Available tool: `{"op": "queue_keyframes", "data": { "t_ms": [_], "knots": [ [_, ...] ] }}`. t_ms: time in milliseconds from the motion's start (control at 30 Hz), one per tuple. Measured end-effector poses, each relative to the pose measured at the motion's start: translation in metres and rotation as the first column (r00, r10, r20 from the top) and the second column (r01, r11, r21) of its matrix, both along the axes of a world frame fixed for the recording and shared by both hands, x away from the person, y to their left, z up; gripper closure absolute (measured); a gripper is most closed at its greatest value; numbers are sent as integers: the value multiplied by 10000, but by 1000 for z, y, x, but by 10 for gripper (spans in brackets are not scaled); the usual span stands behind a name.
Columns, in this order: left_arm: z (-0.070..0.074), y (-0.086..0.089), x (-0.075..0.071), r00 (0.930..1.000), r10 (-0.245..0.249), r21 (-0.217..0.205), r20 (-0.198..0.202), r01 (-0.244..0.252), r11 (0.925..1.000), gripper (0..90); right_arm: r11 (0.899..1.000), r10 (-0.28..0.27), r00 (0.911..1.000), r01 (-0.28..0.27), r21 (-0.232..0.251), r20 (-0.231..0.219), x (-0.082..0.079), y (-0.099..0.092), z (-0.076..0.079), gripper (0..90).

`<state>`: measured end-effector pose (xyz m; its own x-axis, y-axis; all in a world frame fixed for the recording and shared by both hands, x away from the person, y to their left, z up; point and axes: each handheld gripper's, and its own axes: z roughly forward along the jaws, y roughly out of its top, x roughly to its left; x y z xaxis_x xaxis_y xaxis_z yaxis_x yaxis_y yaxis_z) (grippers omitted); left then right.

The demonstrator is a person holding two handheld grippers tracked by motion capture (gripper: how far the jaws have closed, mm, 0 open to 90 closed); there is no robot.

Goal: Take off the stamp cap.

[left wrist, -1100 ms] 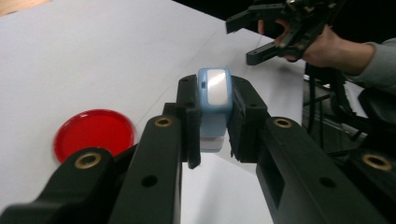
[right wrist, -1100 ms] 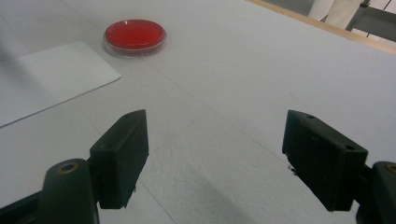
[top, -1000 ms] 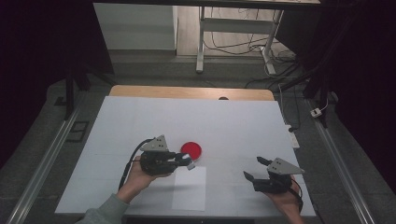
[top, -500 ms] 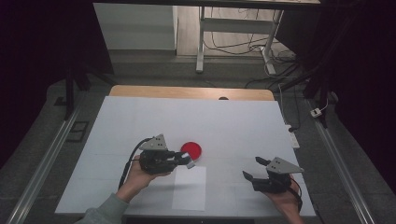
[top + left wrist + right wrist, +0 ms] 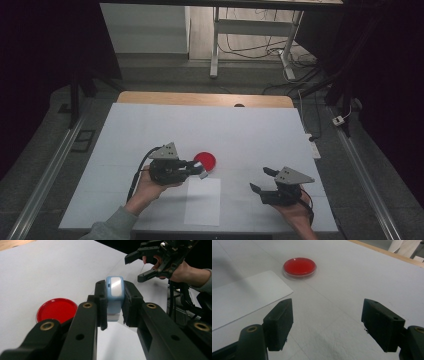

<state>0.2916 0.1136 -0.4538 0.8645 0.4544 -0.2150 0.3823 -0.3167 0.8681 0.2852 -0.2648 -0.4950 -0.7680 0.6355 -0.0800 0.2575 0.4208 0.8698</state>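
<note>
My left gripper (image 5: 200, 168) is shut on a small light-blue and white block (image 5: 115, 290), held just above the table beside a round red dish (image 5: 205, 160). In the left gripper view the block stands upright between the jaws (image 5: 114, 305), with the red dish (image 5: 57, 309) to its left. My right gripper (image 5: 261, 180) hovers low at the table's right front. It stands open with nothing between its fingers, and its jaws have just been closing a little. In the right gripper view (image 5: 327, 325) it points toward the red dish (image 5: 299, 266).
A white sheet of paper (image 5: 202, 201) lies at the table's front, between the two hands. The white-covered table (image 5: 150, 125) ends in a wooden strip (image 5: 205, 99) at the far side. Metal rails (image 5: 45, 175) run along both sides, and desk legs and cables lie beyond.
The right gripper has edged slightly to the left. The left gripper and the block in it have kept still.
</note>
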Motion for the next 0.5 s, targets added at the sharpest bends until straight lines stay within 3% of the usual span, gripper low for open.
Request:
{"op": "queue_keyframes", "data": {
  "t_ms": [500],
  "knots": [
    [-2,-1,2,9999,122,39,-33,-121,9999,756,9994,356,9993,-356,45,-87,3,24,-5,257]
  ]
}}
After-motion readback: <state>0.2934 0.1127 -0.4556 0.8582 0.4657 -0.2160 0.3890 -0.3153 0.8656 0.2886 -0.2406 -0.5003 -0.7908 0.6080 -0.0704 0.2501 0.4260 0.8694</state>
